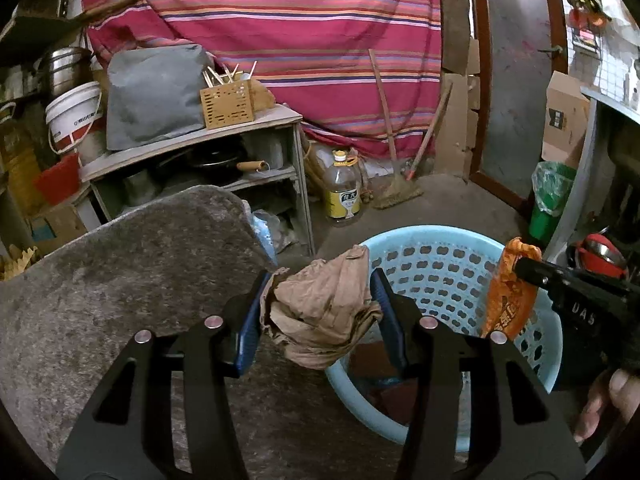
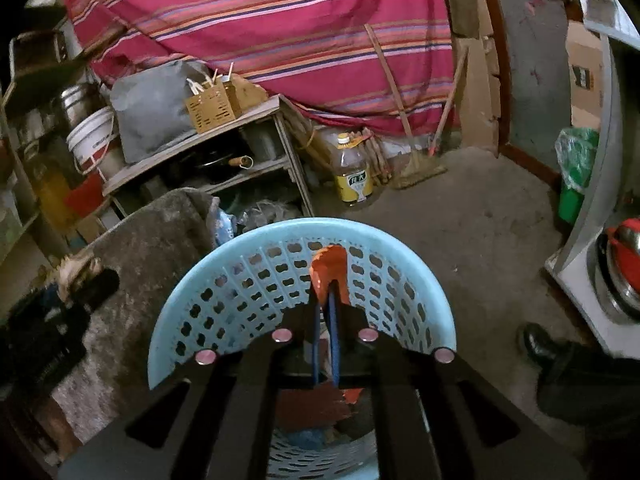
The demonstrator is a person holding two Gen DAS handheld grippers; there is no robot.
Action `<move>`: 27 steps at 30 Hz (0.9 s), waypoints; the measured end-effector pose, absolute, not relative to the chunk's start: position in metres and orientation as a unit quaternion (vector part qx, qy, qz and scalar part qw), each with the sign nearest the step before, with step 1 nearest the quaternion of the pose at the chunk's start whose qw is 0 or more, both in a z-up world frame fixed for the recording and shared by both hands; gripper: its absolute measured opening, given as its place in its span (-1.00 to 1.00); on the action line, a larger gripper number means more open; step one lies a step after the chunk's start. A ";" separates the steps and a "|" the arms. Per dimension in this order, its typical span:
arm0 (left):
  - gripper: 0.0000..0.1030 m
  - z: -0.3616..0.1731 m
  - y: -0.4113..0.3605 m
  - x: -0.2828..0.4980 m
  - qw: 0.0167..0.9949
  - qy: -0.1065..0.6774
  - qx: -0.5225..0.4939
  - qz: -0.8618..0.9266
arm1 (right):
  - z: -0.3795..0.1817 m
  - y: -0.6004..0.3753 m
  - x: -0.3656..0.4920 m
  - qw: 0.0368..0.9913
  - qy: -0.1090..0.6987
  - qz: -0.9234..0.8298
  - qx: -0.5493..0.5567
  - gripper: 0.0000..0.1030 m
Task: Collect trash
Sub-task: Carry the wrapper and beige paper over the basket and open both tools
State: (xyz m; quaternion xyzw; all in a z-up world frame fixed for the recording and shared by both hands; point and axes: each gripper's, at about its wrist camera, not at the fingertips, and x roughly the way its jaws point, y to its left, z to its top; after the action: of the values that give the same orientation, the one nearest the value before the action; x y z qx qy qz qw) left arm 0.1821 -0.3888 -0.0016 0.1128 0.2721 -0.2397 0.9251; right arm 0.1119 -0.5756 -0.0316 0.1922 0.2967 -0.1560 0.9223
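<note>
Left claw (image 1: 320, 300) grips brown paper (image 1: 324, 312), right claw (image 2: 328, 300) pinches orange wrapper (image 2: 330, 266); we're over the basket (image 2: 400, 248), probably for dropping.

Cluttered home storeroom or rough kitchen corner, bare concrete floor (image 1: 460, 200). Landmark: low wooden shelf unit (image 1: 256, 124). On top, chopstick holder (image 1: 227, 105); inside, black wok (image 1: 216, 160); left of it, white bucket (image 1: 74, 114); right, oil bottle (image 1: 341, 188) and broom (image 1: 394, 190); behind, striped cloth (image 1: 288, 32)
</note>
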 end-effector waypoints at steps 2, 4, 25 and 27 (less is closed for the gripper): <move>-0.03 -0.003 -0.390 0.182 0.924 0.276 0.114 -0.241 | -0.033 -0.577 0.112 0.920 0.299 -0.160 0.195 -0.89; -0.03 -0.003 -0.393 0.183 0.922 0.278 0.116 -0.242 | -0.034 -0.577 0.112 0.919 0.300 -0.160 0.200 -0.66; -0.03 -0.004 -0.425 0.185 0.910 0.285 0.128 -0.273 | -0.036 -0.594 0.094 0.912 0.290 -0.200 0.212 0.55; -0.03 -0.002 -0.429 0.189 0.906 0.290 0.122 -0.282 | -0.034 -0.597 0.091 0.912 0.282 -0.201 0.220 0.55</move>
State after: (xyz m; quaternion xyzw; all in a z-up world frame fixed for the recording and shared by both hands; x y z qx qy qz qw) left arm 0.1891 -0.4294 -0.0021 0.1225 0.2897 -0.2821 0.9064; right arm 0.0914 -0.5970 -0.0337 0.2197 0.2821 -0.2010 0.9120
